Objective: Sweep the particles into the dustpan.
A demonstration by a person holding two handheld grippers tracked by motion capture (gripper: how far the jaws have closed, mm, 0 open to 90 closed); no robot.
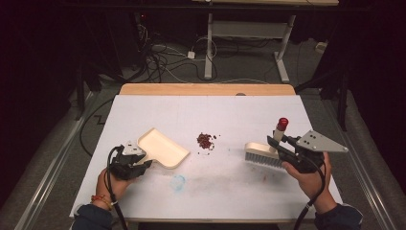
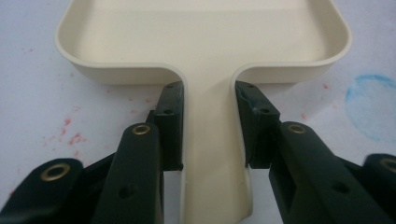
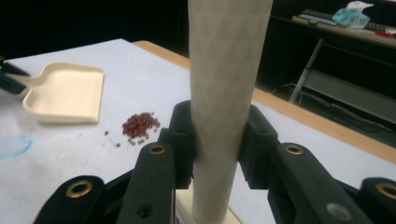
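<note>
At the left of the white worktop (image 1: 206,187), the left gripper (image 1: 140,160) is clenched on the handle of a cream dustpan (image 1: 162,147). In the left gripper view its two black jaws press on either side of that flat handle, just below where it widens into the pan (image 2: 205,32). The dustpan lies flat on the worktop, its open mouth facing toward the right and the middle of the surface. A faint blue ring stain (image 1: 178,182) marks the worktop just in front of the pan.

Near the middle lies a small pile of dark red crumbs (image 1: 205,140), with a few loose bits scattered beside it, well apart from the dustpan's mouth.

At the right, the right gripper (image 1: 276,143) grasps the pale handle of a hand brush (image 1: 262,154). The right gripper view shows the jaws closed around that round, upright handle (image 3: 224,93). The handle ends in a red tip (image 1: 283,122), and the bristles rest on the worktop, to the right of the crumbs and apart from them.
</note>
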